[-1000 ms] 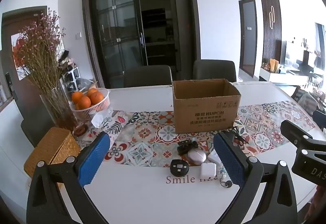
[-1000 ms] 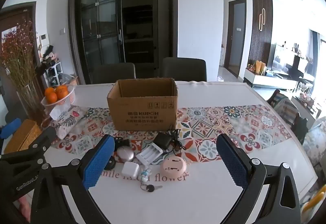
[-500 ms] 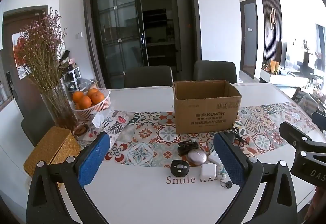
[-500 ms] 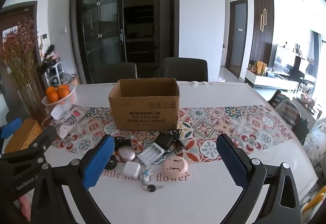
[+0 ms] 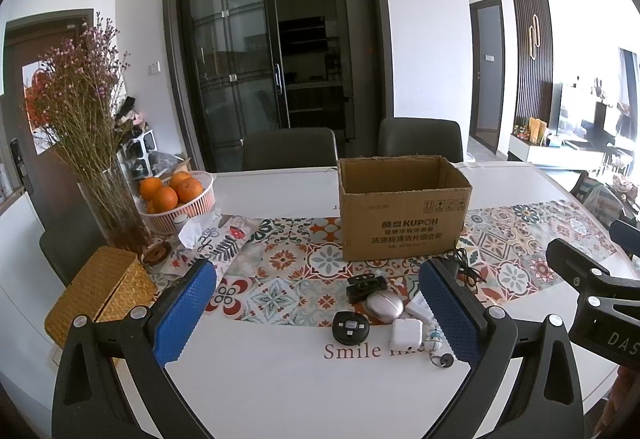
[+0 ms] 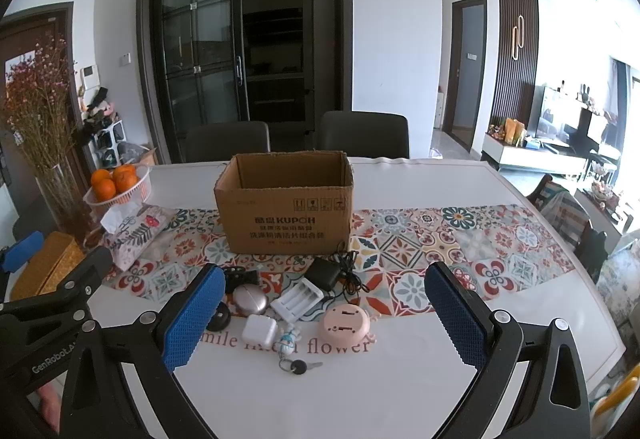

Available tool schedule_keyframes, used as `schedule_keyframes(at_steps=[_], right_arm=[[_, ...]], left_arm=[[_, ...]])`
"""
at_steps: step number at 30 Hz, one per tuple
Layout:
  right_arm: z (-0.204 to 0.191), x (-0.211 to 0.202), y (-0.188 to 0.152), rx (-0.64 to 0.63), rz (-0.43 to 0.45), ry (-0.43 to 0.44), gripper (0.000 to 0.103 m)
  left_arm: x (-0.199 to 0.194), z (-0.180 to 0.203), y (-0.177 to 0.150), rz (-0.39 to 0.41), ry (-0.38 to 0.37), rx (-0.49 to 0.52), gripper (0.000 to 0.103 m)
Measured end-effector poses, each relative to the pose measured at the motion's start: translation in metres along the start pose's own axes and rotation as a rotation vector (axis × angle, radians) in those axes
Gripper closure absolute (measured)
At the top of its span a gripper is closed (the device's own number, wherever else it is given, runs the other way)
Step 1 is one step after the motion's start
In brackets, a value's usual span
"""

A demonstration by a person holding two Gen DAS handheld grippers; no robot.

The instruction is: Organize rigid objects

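Note:
An open cardboard box [image 6: 286, 213] [image 5: 402, 225] stands on the patterned table runner [image 6: 440, 239]. In front of it lie small items: a pink round device [image 6: 345, 322], a white battery holder [image 6: 297, 298], a black adapter with cord [image 6: 325, 273], a silver oval case [image 6: 250, 299] [image 5: 385, 306], a white charger cube [image 6: 259, 329] [image 5: 407, 332], a black round puck [image 5: 350, 327], a black clip [image 5: 364, 287] and a key on a charm [image 6: 298, 366]. My left gripper [image 5: 318, 313] and right gripper [image 6: 322, 315] hover open and empty above the near table edge.
At the left stand a glass vase of dried flowers [image 5: 108, 207], a basket of oranges [image 5: 176, 199], a floral tissue pouch [image 5: 218, 239] and a wicker box [image 5: 100, 291]. Two dark chairs [image 6: 364, 133] sit behind the white table [image 6: 360, 391].
Both cameras have drifted slightly; the box and items sit a little lower in the views. Nothing has been grasped or moved.

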State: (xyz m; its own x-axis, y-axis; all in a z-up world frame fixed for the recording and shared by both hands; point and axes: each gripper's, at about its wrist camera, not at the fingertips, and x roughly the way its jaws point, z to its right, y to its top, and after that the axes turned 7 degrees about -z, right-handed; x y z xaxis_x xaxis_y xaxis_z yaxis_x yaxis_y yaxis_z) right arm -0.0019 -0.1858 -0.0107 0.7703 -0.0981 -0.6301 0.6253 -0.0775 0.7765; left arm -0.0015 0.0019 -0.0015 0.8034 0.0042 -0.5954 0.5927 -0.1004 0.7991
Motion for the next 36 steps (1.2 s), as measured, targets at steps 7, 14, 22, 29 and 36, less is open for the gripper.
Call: schedule_keyframes(at_steps=[7, 14, 22, 29, 36], right_arm=[[0.001, -0.0004, -0.0011, -0.002, 0.001, 0.003, 0.002], [0.0012, -0.0009, -0.0004, -0.002, 0.003, 0.003, 0.002], [0.0009, -0.0007, -0.0016, -0.002, 0.005, 0.004, 0.002], [0.001, -0.0009, -0.0014, -0.002, 0.005, 0.004, 0.002], [0.001, -0.0009, -0.0016, -0.002, 0.005, 0.004, 0.002]], left_arm=[[-0.0002, 0.001, -0.0018, -0.001, -0.005, 0.001, 0.0], [-0.001, 0.0014, -0.0018, -0.003, -0.009, 0.0, 0.0], [-0.0015, 0.0016, -0.0019, -0.003, -0.01, 0.0, 0.0], [-0.0017, 0.0022, -0.0019, -0.004, -0.012, 0.001, 0.0], [-0.0018, 0.0029, -0.0019, -0.003, -0.011, 0.001, 0.0]])
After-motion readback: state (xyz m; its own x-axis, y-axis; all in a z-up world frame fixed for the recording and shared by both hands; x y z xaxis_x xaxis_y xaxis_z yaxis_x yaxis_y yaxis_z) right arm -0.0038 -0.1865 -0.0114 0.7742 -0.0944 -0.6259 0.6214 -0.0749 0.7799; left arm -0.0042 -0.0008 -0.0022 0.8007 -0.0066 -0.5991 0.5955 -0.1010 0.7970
